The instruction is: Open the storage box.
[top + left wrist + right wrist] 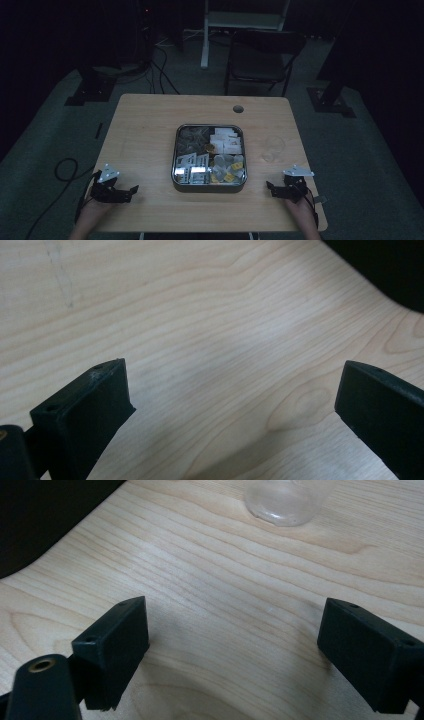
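dim room, wooden table [150, 130]; left gripper [131, 190] and right gripper [270, 187] spread, empty; tray [176, 165] and glass [272, 148] untouched; everything left.

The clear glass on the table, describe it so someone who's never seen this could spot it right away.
On the wooden table, find the square metal tray of packets at its middle. Just right of it stands the clear glass, ahead of the right tool. It is the see-through, empty item, standing alone on bare wood.
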A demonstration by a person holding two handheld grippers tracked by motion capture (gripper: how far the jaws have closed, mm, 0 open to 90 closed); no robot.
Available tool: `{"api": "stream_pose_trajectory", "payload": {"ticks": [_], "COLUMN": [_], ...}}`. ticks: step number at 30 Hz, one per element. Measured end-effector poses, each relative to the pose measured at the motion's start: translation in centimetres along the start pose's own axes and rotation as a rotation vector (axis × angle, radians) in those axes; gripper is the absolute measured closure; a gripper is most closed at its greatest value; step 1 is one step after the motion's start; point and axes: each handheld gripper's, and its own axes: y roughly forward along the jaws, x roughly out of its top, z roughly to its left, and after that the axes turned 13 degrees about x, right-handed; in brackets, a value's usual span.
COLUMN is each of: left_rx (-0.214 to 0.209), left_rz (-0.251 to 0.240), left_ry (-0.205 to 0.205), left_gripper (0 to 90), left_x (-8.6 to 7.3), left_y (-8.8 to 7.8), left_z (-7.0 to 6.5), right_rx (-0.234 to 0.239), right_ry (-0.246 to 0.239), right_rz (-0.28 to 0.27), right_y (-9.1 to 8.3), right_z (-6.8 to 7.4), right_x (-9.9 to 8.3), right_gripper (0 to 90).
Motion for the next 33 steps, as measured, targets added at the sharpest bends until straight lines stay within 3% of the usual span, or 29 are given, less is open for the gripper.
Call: {"api": "stream_pose_trajectory", "payload": {"ticks": [17, 18, 33], "left_rx": [-0.047, -0.063, -0.107], "left_rz": [-0.039, -0.043, -0.074], "left_ry": [0.029, 0.028, 0.079], "left_gripper": [2.0, 2.0, 2.0], "left_x": [1.9, 2.3, 4.5], "left_y": [-0.3, -0.3, 0.0], "left_z": [-1.0, -1.1, -2.8], "right_rx": [0.000, 0.000, 0.000], "right_ry": [0.000, 0.000, 0.000], "right_rz": [0.000, 0.000, 0.000], "right_y": [0.0, 0.0, 0.0], "right_z": [0.0, 0.0, 0.0], "right_x": [0.0, 0.0, 0.0], "right_gripper": [12.6, 12.6, 12.6]}}
